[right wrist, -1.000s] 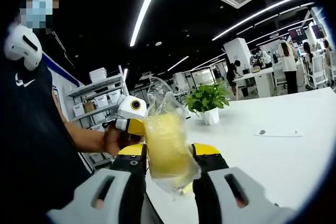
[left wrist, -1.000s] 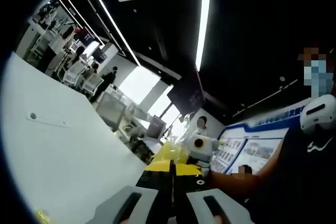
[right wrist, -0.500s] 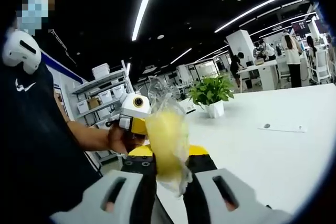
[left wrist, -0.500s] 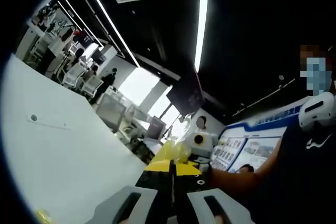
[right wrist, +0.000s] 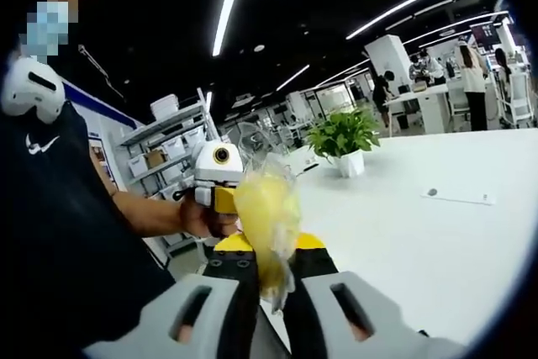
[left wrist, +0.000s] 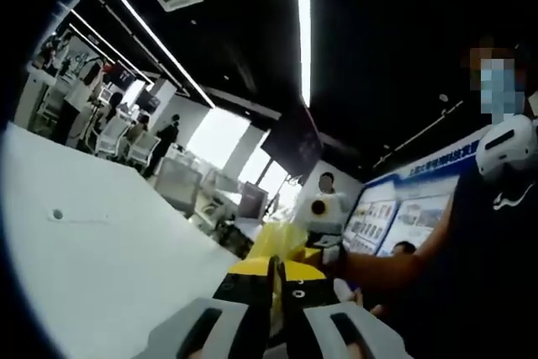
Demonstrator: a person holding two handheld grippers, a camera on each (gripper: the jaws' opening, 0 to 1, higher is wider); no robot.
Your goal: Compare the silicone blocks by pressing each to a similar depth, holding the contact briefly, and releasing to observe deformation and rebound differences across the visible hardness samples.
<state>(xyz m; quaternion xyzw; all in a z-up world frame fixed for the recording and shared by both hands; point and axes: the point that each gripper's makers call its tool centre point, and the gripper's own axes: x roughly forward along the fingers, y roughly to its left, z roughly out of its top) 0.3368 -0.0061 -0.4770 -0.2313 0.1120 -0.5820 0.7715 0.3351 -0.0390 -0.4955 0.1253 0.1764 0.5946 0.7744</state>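
Fingers of the right gripper (right wrist: 262, 279), black with yellow tops, are squeezed in on a soft yellow lump in a crinkly clear plastic bag (right wrist: 267, 218). I think the lump is one of the silicone blocks. It stands up tall between the two fingers, with its long side running up and away from them, and the loose top of the bag (right wrist: 271, 166) pokes out above. The bottom of the bag hangs down in the thin gap.

In the left gripper view, the left gripper (left wrist: 276, 292) has its two fingers pushed right together, with just a thin line between them. I cannot see anything held in them. The yellow lump (left wrist: 279, 241) sits just past their tips, so the block is straight ahead of the left fingers and very near. The right gripper is the one that has it.

In the right gripper view, the person's hand (right wrist: 199, 214) holds the left gripper just behind the bag.

My guess is that the squeeze is on now, and letting go comes next.

Below and past the grippers is a big white table (right wrist: 437, 241). A small flat white tag with a dark dot (right wrist: 458, 196) lies on it. Farther off stands a green leafy plant in a white pot (right wrist: 343, 142). Long bright lights (right wrist: 229, 2) run over a dark ceiling.
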